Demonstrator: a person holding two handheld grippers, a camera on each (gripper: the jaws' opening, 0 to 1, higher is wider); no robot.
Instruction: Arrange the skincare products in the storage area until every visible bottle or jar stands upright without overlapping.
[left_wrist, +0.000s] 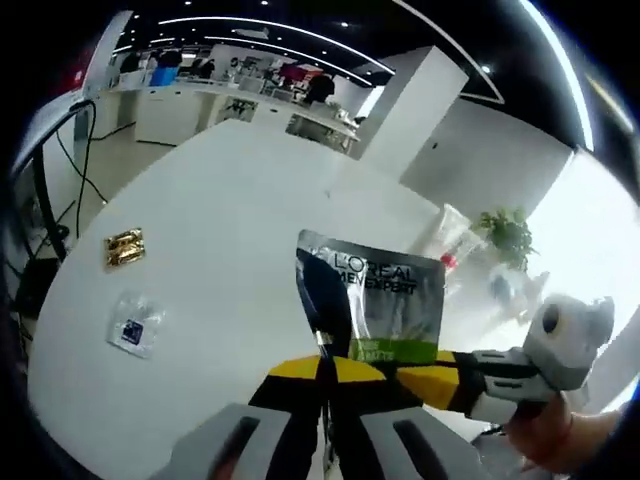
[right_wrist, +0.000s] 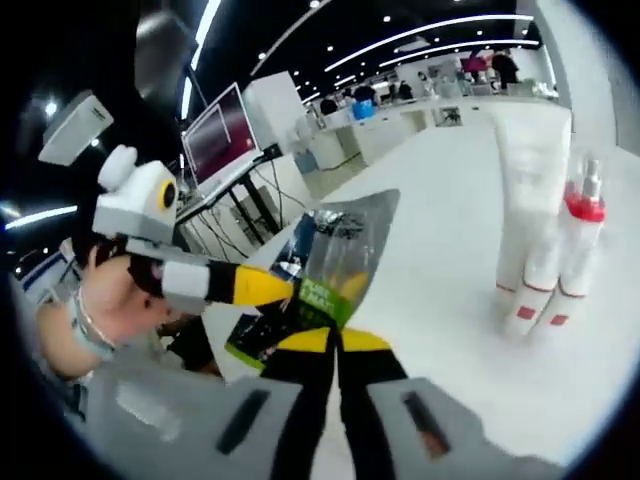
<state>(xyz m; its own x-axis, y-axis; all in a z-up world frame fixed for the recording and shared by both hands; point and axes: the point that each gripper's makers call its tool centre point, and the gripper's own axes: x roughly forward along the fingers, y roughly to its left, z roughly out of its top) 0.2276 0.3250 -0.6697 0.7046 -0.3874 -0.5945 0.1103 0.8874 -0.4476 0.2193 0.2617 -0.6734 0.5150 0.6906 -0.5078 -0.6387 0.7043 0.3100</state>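
A silver L'Oréal Men Expert sachet (left_wrist: 385, 300) with a green band hangs over the white table (left_wrist: 230, 200). My left gripper (left_wrist: 325, 368) is shut on its lower edge. My right gripper (left_wrist: 405, 372) comes in from the right and pinches the same edge beside it. In the right gripper view the sachet (right_wrist: 345, 250) stands tilted above my right gripper (right_wrist: 335, 340), and the left gripper (right_wrist: 285, 290) grips it from the left. A white tube (right_wrist: 530, 190) and two red-capped bottles (right_wrist: 570, 260) stand upright on the table at the right.
A gold packet (left_wrist: 125, 247) and a clear sachet with a blue label (left_wrist: 135, 325) lie flat at the table's left. A small green plant (left_wrist: 505, 235) and clear bottles (left_wrist: 455, 240) stand at the far right. A monitor (right_wrist: 225, 130) sits beyond the table edge.
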